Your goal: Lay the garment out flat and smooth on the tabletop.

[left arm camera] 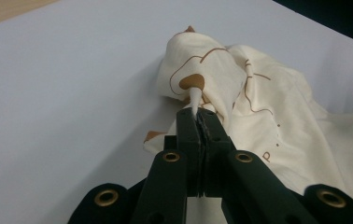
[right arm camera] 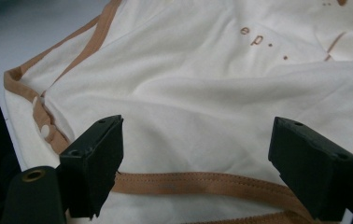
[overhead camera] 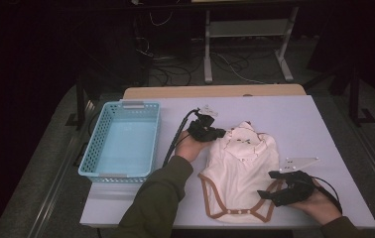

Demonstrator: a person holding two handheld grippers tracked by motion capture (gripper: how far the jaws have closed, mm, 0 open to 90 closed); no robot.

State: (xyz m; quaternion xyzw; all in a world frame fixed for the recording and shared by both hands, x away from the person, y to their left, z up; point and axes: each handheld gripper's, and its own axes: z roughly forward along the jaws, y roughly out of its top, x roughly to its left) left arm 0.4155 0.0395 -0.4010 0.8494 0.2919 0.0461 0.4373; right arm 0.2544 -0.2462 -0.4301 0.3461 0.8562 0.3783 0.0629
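- left gripper clenched on a thin pinch of the bodysuit, mid-bench; that small bite could slip if lifted
- right gripper released over the brown hem; cloth may drag unevenly, far from the basket

Printed in brown on the cream bodysuit: the letters "ep" followed by dots, partly creased away; a lone "P" seen in the left gripper view. Nothing else legible.
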